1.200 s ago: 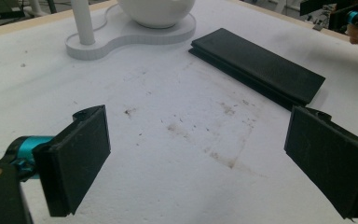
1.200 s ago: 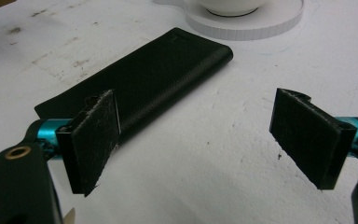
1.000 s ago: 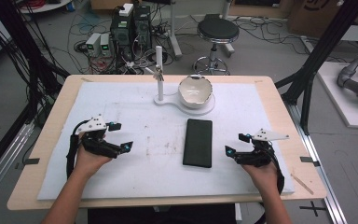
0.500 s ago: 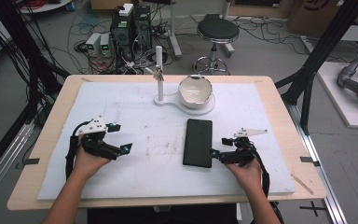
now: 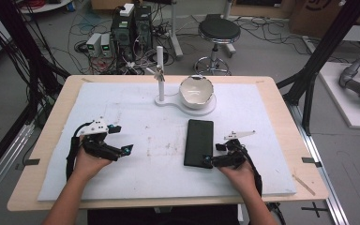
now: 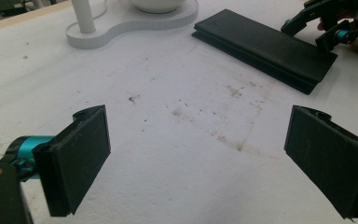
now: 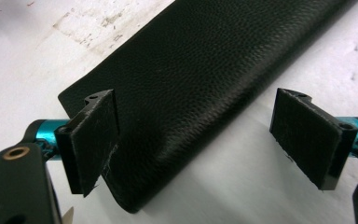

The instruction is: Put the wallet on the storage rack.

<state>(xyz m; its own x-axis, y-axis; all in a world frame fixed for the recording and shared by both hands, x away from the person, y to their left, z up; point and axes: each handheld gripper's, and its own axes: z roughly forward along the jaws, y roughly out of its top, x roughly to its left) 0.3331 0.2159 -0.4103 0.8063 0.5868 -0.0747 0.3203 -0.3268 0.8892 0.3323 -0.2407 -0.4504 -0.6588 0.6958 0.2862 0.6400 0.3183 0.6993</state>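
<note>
Lying flat near the middle of the white foam-covered table top (image 5: pixel 122 108), long side running away from the person: a black, pebble-grained leather wallet of long rectangular shape (image 5: pixel 199 142), just in front of the white figure-eight stand (image 5: pixel 166 100) carrying a white upright peg (image 5: pixel 160 73) and a white ceramic bowl (image 5: pixel 196 91). Hovering at the wallet's near right corner, right gripper (image 5: pixel 209 154), held in the person's right hand (image 5: pixel 236 172), jaws standing wide apart and clamping nothing. Seen along the right gripper view, reaching across that same rounded corner of the wallet (image 7: pixel 205 79): one black pad (image 7: pixel 95 140) sitting over the leather edge, the other (image 7: pixel 305 135) off to the side above bare white surface, whether touching the leather impossible to tell. Resting well apart on the left side of the table, left gripper (image 5: pixel 122 139), jaws likewise spread wide with only stained white surface between them, pointing toward the wallet (image 6: pixel 265 46).
</note>
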